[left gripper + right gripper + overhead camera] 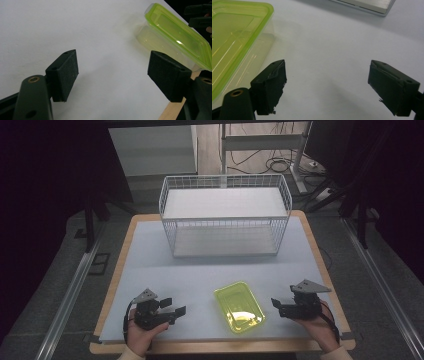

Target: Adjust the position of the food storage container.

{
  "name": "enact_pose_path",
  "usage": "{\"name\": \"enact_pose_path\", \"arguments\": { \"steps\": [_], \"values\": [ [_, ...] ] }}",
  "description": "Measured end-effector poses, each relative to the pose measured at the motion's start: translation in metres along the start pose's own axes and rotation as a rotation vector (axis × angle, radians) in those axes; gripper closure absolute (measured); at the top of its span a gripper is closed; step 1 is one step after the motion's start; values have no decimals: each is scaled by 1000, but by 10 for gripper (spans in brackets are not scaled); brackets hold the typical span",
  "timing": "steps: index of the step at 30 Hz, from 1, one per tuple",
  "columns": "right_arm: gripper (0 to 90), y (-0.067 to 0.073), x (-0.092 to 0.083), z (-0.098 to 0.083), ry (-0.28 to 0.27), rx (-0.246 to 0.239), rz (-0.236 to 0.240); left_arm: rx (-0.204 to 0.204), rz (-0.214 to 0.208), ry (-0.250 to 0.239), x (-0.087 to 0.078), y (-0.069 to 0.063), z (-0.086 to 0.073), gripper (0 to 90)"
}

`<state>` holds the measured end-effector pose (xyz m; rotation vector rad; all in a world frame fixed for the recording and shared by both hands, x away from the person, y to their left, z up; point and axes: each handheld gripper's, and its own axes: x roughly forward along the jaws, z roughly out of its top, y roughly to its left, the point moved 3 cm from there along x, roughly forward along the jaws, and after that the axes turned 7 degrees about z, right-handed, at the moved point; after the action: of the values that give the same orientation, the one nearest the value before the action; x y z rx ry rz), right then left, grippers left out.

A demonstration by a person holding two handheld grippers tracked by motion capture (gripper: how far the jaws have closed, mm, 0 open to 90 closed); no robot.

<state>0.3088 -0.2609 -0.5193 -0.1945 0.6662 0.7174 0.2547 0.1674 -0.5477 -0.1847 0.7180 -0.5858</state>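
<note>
— So, where does the green-lidded container point(239, 307) sit?

— Near the front edge of the surface point(150, 265), a little right of the middle, lying flat with its lid on. It is clear plastic under a yellow-green lid.

— And the left hand-held gripper point(176, 306)?

— Low at the near left, pointing right toward the container, well apart from it. In the left gripper view its jaws are spread wide with only the bare surface between them; the container point(175, 35) lies farther off, up to the right.

— The right hand-held gripper point(276, 306)?

— At the near right, pointing left, just beside the container's right side but not touching it. In the right gripper view its jaws stand spread too, nothing between them, and the container point(237, 37) shows at the left edge.

— Anything else?

— A white wire basket point(225, 215) stands at the far side of the surface, well apart from both hands.
</note>
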Motion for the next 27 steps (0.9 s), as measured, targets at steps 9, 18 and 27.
{"name": "enact_pose_path", "arguments": {
  "steps": [9,18,27],
  "values": [
    [234,-2,-1,-1,-14,10,25,1,1,4,1,1,0,241],
    [588,1,-12,4,-31,21,34,5,3,9,2,1,-1,240],
    [885,11,-25,9,-33,-2,88,1,3,6,1,1,-1,240]
  ]
}}
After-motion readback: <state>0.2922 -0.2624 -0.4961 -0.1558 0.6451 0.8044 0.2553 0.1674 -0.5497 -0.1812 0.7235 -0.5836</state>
